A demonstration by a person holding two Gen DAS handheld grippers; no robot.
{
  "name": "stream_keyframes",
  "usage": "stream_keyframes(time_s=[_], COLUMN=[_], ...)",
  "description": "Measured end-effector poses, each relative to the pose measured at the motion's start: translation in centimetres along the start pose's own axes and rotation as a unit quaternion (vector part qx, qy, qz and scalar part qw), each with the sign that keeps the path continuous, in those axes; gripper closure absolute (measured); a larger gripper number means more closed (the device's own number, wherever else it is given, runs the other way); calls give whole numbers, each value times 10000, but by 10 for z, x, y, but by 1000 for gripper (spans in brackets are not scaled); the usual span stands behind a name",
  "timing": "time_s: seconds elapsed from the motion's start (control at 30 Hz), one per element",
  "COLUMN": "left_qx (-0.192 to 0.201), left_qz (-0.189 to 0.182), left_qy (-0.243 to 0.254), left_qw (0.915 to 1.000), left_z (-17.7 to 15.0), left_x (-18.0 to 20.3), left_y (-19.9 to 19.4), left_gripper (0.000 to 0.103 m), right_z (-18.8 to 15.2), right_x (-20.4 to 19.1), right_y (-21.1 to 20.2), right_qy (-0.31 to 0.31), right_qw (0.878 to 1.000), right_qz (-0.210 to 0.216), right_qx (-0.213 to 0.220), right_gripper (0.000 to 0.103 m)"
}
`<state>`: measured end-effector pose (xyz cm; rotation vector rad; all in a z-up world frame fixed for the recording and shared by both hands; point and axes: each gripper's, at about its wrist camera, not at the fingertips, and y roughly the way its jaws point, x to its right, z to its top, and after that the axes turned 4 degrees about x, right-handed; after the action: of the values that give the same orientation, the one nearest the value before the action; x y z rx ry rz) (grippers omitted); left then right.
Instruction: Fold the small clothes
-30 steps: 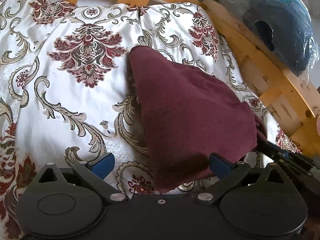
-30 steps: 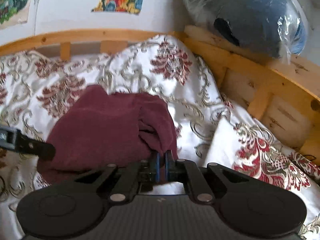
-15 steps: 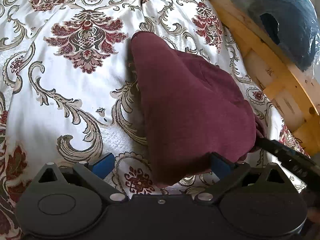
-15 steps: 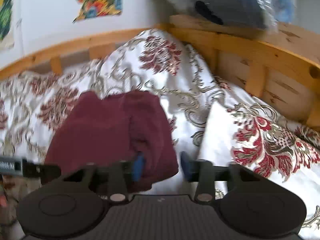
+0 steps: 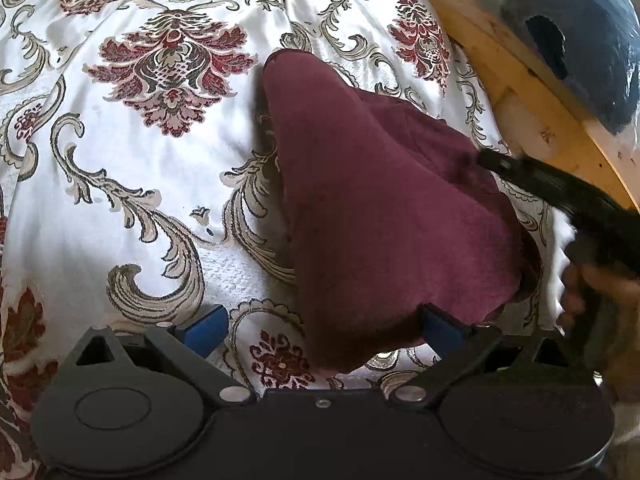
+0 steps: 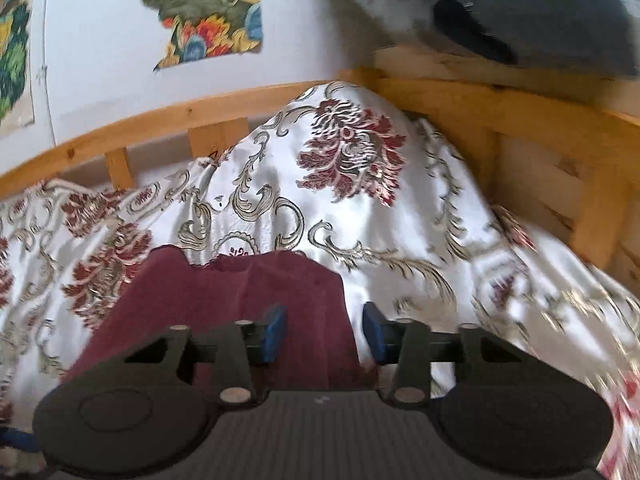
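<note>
A small maroon cloth lies folded in a rough wedge on the white floral bedspread. My left gripper is open wide, with the cloth's near end between its blue pads. My right gripper is open and empty, above the cloth's right edge, holding nothing. In the left wrist view the right gripper shows as a blurred black bar at the cloth's right side, with a hand behind it.
A wooden bed frame runs along the back and right. A dark bundle in clear plastic rests on the right rail. Colourful pictures hang on the white wall.
My right gripper opened and let go of the cloth's edge, then lifted and moved forward over it. The cloth settled flatter on the bed. My left gripper stayed open.
</note>
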<state>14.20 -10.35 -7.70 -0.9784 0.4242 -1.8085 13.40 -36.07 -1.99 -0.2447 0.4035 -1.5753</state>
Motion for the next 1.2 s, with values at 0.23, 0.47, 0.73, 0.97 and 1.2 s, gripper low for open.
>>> stream_keyframes(time_s=[0.23,0.47,0.73,0.97,1.2], left_qx=[90,478,276,238,241], left_qz=[-77,-424,-202,-166,-131], left_qy=[-21,-6,-122,-152,-107], left_qw=[9999,9980,9993,9995,9996], left_z=[1,0,-2,-2,-2], left_x=[1,5,-1,-1,-1], left_y=[-1,-7,1,2,2], left_gripper=[2,2,1,1,1], right_z=[-5,-6,-15,-15,-16], right_x=[-6,8,19,30,30], right_y=[4,11,21,20,20], right_qy=[-336,-289,23,480,574], right_qw=[9980,9978,9994,9986,9981], right_qz=[-47,-309,-207,-59,29], right_qx=[540,519,263,234,199], right_gripper=[96,96,82,56,33])
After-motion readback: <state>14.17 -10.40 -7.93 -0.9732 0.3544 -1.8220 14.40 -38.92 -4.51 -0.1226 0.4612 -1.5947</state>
